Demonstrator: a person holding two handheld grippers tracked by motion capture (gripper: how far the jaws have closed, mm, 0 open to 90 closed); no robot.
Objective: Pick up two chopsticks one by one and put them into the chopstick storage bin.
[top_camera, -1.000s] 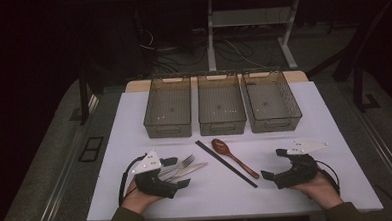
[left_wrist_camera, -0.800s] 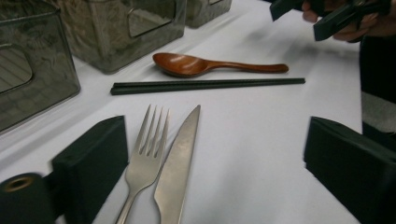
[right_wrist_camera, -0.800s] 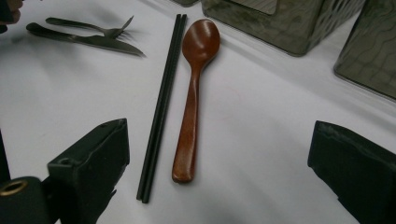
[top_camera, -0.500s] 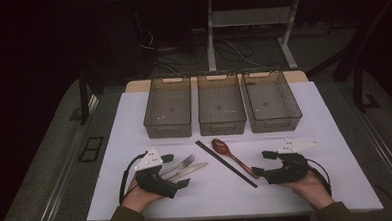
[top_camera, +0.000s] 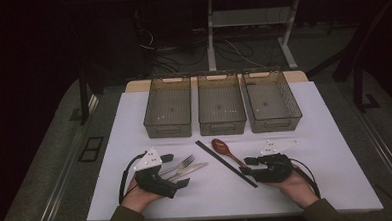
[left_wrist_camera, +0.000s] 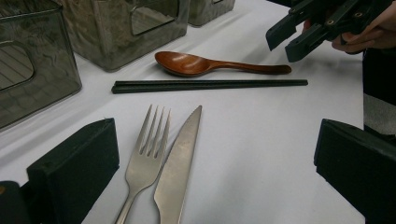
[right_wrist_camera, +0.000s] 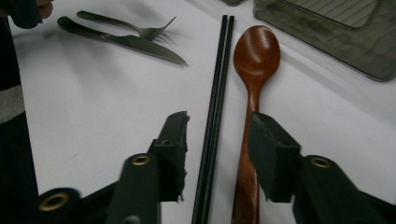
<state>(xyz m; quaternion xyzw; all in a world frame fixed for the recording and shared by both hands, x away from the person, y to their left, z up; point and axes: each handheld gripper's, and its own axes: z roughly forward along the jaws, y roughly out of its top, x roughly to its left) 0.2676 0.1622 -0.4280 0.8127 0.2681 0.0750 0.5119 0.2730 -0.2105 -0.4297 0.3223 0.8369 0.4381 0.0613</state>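
**Right claw narrowing over chopsticks and spoon handle**

Nearest the person, the left claw (top_camera: 172, 169) rests on the white bench (top_camera: 337, 184) with its jaws spread as wide as they go, released, gripping nothing. The handles of the metal fork (left_wrist_camera: 145, 158) and table knife (left_wrist_camera: 180, 158) lie between its jaws untouched, tips pointing toward the black chopsticks (top_camera: 225, 163); it looks parked there so those two are ready for a later pick.

On the other side of the chopsticks, the right claw (right_wrist_camera: 217, 140) has just been closing. Its jaws straddle the near end of the chopsticks and the handle of the wooden spoon (right_wrist_camera: 254, 70), which lies just beside them on the side away from the fork. In the right gripper view one pad sits over the spoon handle, while the other stands off the chopsticks with bare bench between; whether the first pad already presses the wood is hard to tell, so I judge nothing grasped yet. The low, level approach along the handles suits pinching a thin thing off a flat surface.

Beyond the chopsticks' far end stand three clear bins (top_camera: 222, 105) in a row, apparently empty; probably one for each kind of cutlery.
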